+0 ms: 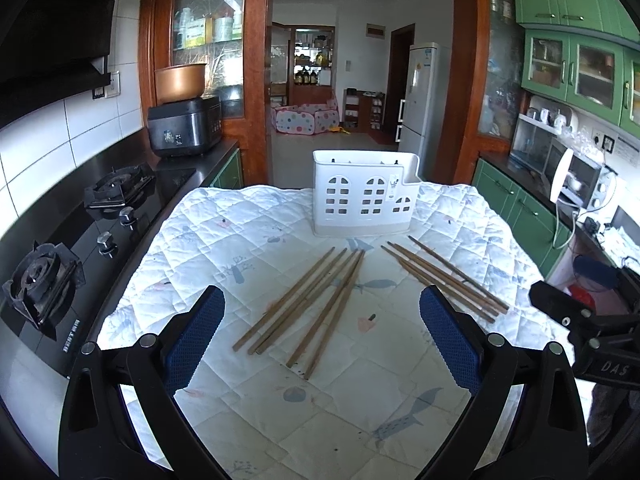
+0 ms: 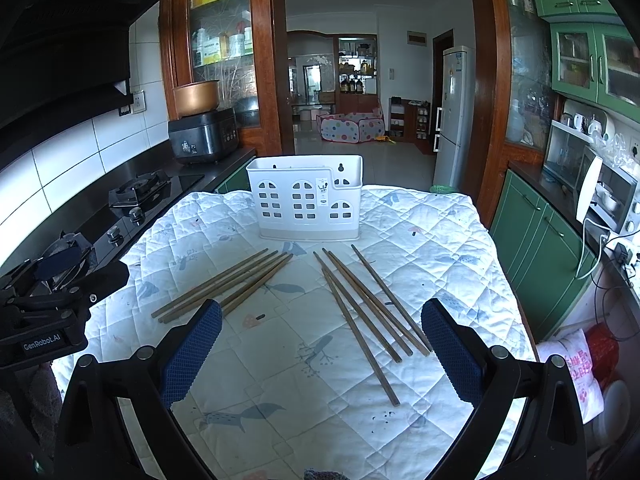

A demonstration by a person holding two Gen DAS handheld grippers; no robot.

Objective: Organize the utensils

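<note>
Both the left gripper [image 1: 322, 312] and right gripper [image 2: 321, 324] are held wide apart, empty; chopsticks [image 2: 360, 312] are spread below, the white caddy [image 2: 306, 202] seen at twelve o'clock.

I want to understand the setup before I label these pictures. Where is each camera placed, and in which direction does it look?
Left wrist: on the left gripper, above the quilted cloth, facing the white holder; its own blue pads frame the left chopstick bundle, and the right gripper shows at the edge.
Right wrist: on that gripper, same direction, over the right chopstick bundle.
Shared: holder, both bundles, cloth, stove.
</note>
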